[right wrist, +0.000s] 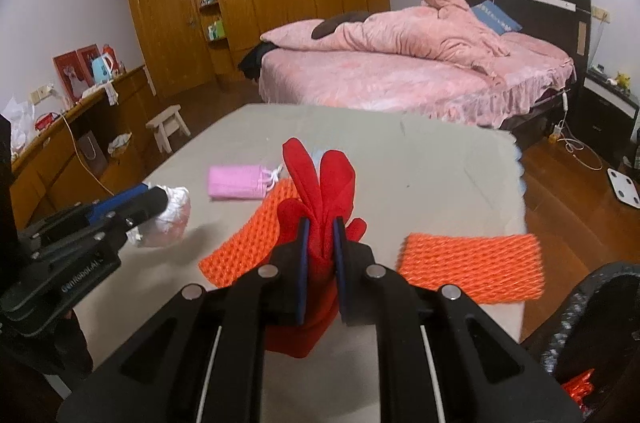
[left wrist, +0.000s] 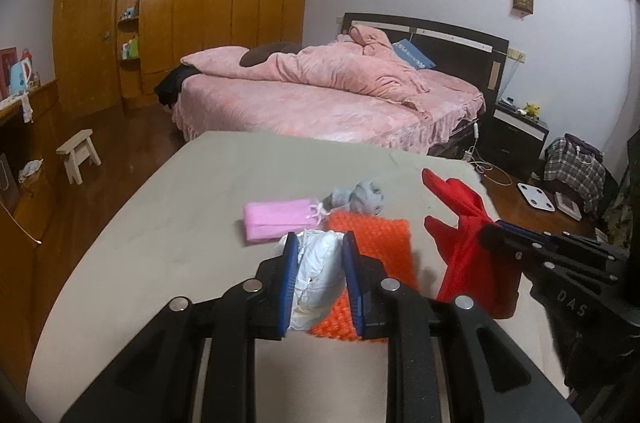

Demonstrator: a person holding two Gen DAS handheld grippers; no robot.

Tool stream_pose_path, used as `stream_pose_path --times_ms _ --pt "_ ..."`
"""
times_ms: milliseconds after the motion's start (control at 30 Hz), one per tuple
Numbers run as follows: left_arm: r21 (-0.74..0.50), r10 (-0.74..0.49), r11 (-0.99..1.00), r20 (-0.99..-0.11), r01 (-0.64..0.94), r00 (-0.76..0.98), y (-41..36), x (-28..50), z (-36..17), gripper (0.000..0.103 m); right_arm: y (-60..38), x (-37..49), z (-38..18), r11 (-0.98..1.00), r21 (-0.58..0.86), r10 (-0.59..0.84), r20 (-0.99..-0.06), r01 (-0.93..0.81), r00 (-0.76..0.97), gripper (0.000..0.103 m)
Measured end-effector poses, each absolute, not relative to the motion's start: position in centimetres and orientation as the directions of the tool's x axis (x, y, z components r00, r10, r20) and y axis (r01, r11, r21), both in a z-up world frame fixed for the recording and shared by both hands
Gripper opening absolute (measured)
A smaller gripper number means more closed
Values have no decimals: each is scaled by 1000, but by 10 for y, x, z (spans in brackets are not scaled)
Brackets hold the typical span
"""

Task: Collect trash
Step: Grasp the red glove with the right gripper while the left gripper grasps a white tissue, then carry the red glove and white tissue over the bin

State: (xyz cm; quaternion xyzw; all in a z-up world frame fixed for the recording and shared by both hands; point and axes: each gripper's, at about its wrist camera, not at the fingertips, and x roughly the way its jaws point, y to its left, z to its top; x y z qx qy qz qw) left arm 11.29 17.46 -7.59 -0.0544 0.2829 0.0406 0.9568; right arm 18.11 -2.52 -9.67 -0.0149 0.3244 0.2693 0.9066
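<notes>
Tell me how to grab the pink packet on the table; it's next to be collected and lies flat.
Grip the pink packet across its short width near the middle, coming down from above. It lies flat with both long edges free, while its tied end sits close to the orange mesh, so avoid that end.

Home bedroom, pink bed (left wrist: 320, 95), wooden wardrobe (left wrist: 224, 7), nightstand (left wrist: 516, 131)

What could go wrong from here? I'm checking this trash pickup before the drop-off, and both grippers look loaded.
1. The left gripper pinches only part of the crumpled white wrapper; it may slip out in transit.
2. The right gripper holds the red plastic bag with loose flaps hanging, which could snag the orange foam net beneath.
3. The second orange net lies near the table edge and could get knocked off.
</notes>
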Motion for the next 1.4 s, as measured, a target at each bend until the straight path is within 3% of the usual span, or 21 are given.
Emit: stream_pose_path --times_ms 700,1400 --pt "-94 -32 995 -485 -16 874 121 106 -39 23 -89 156 -46 887 140 446 -508 -440 737 11" --pt "-103 -145 989 -461 110 876 52 105 -26 23 -158 125 -28 932 115 355 -479 -344 803 11"
